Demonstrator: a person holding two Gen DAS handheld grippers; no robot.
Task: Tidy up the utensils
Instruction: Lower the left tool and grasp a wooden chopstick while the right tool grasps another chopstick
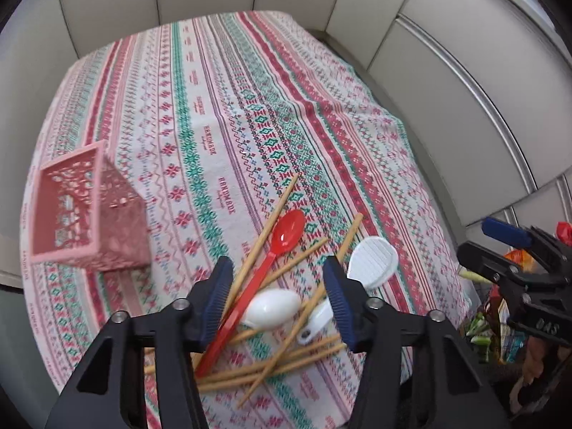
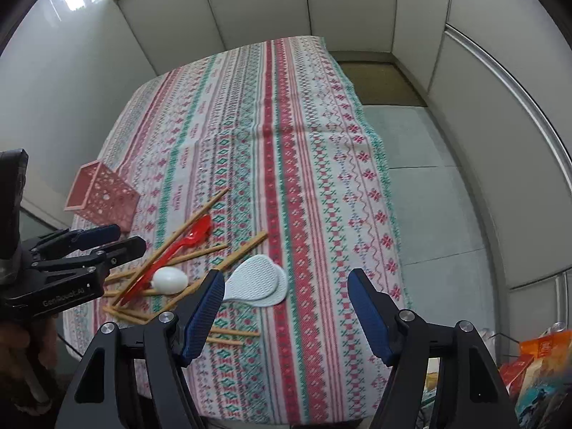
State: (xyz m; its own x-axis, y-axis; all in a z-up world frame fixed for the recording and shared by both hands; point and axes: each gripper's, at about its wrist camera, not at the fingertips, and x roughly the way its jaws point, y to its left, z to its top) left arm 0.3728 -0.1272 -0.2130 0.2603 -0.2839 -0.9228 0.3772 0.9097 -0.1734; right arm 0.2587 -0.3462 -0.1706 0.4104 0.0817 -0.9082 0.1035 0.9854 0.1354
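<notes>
At the near edge of the table, the left gripper (image 1: 277,296) hangs with jaws spread above a heap of wooden chopsticks (image 1: 271,364), a red spoon (image 1: 282,239) and white spoons (image 1: 273,309), pinching nothing. The right gripper (image 2: 286,300), also spread and empty, hovers beside 2 white rice paddles (image 2: 259,286). Farther left stands a pink basket (image 1: 71,211). The striped patterned tablecloth (image 2: 286,143) runs back to pale panelled walls (image 2: 350,3).
</notes>
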